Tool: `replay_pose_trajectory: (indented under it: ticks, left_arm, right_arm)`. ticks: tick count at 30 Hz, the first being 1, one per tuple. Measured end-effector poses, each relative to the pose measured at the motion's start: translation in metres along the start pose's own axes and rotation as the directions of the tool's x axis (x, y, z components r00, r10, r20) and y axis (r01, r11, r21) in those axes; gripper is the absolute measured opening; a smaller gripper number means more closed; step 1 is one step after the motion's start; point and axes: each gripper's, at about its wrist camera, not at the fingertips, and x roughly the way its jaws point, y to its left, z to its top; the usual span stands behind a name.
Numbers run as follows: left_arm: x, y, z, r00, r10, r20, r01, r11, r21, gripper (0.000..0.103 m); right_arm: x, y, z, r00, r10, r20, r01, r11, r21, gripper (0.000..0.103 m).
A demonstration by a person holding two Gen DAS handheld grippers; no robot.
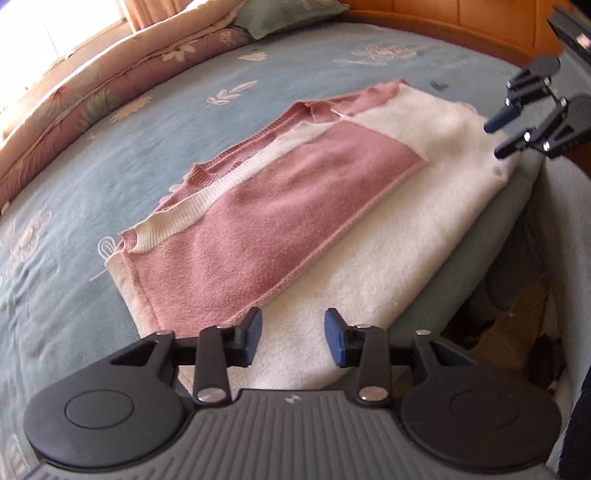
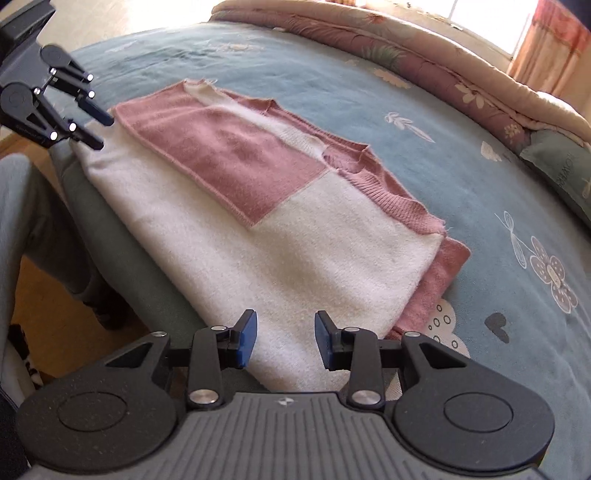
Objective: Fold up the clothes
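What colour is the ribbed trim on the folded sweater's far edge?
The ribbed trim is part white, part dusty pink, on the pink and white sweater; clearest in the left wrist view.

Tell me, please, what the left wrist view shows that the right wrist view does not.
Only the left wrist view: a wooden headboard beyond the bed, and the sweater's ribbed white neckband.

Only the right wrist view: a flower print and dark heart on the sheet.

Both: the folded pink-and-white sweater at the near edge of the blue bedsheet, a rolled quilt behind, and both tongs open and empty: left, right.
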Motion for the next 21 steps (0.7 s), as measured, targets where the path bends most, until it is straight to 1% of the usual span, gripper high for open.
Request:
replay_pose_trajectory:
  ticks: [2, 3, 4, 6, 7, 8, 9, 10, 11, 12, 14, 17, 19, 20, 21]
  left_arm:
    - [0.013, 0.012, -0.007, 0.999, -0.027, -0.044, 0.022, 0.994, -0.103, 0.042]
    - [0.019, 0.016, -0.011, 0.997, -0.024, -0.073, 0.014, 0.990, -0.139, 0.042]
    - [0.020, 0.020, -0.013, 0.997, -0.027, -0.076, 0.015, 0.987, -0.162, 0.044]
    - [0.015, 0.029, -0.011, 0.998, -0.048, -0.049, 0.037, 0.978, -0.205, 0.043]
    - [0.010, 0.033, -0.007, 0.999, -0.044, -0.019, 0.039, 0.975, -0.217, 0.045]
    - [0.003, 0.037, 0.000, 0.999, -0.038, 0.022, 0.042, 0.975, -0.218, 0.050]
    - [-0.002, 0.040, 0.009, 0.997, -0.036, 0.062, 0.048, 0.975, -0.216, 0.053]
    - [-0.004, 0.043, 0.016, 0.995, -0.033, 0.092, 0.053, 0.975, -0.217, 0.061]
    - [-0.004, 0.046, 0.023, 0.993, -0.029, 0.115, 0.054, 0.974, -0.221, 0.065]
    - [0.000, 0.051, 0.031, 0.991, -0.023, 0.132, 0.054, 0.971, -0.232, 0.065]
    - [0.015, 0.057, 0.039, 0.988, -0.043, 0.151, 0.084, 0.958, -0.276, 0.065]
    - [0.037, 0.061, 0.047, 0.979, -0.086, 0.184, 0.145, 0.931, -0.334, 0.064]
    - [0.050, 0.055, 0.050, 0.965, -0.145, 0.220, 0.216, 0.915, -0.342, 0.065]
    - [0.058, 0.051, 0.052, 0.962, -0.164, 0.219, 0.232, 0.913, -0.335, 0.066]
    - [0.066, 0.048, 0.054, 0.963, -0.169, 0.210, 0.232, 0.916, -0.327, 0.066]
  right_arm:
    - [0.006, -0.007, -0.004, 1.000, -0.007, 0.004, 0.007, 0.997, 0.083, 0.047]
    - [0.012, -0.009, -0.008, 1.000, -0.016, -0.013, 0.017, 0.994, 0.112, 0.047]
    - [0.016, -0.010, -0.013, 1.000, -0.021, -0.022, 0.024, 0.991, 0.135, 0.047]
    - [0.014, -0.012, -0.015, 1.000, -0.019, -0.001, 0.019, 0.986, 0.165, 0.050]
    - [0.010, -0.012, -0.013, 1.000, -0.018, 0.018, 0.014, 0.985, 0.172, 0.052]
    - [0.005, -0.012, -0.008, 0.998, -0.027, 0.052, 0.017, 0.984, 0.175, 0.060]
    - [0.000, -0.013, -0.003, 0.995, -0.038, 0.091, 0.021, 0.982, 0.186, 0.071]
    - [-0.003, -0.014, 0.002, 0.991, -0.047, 0.128, 0.021, 0.979, 0.201, 0.075]
    - [-0.005, -0.015, 0.008, 0.985, -0.055, 0.161, 0.017, 0.975, 0.224, 0.079]
    - [-0.002, -0.018, 0.015, 0.982, -0.063, 0.181, 0.015, 0.967, 0.255, 0.079]
    - [0.007, -0.025, 0.026, 0.976, -0.081, 0.203, 0.012, 0.946, 0.324, 0.079]
    - [0.024, -0.030, 0.034, 0.972, -0.062, 0.226, -0.030, 0.925, 0.380, 0.079]
    - [0.035, -0.029, 0.037, 0.974, -0.054, 0.222, -0.034, 0.927, 0.372, 0.079]
    - [0.041, -0.028, 0.037, 0.977, -0.065, 0.204, -0.016, 0.929, 0.370, 0.080]
    - [0.049, -0.028, 0.037, 0.981, -0.079, 0.179, 0.006, 0.928, 0.374, 0.080]
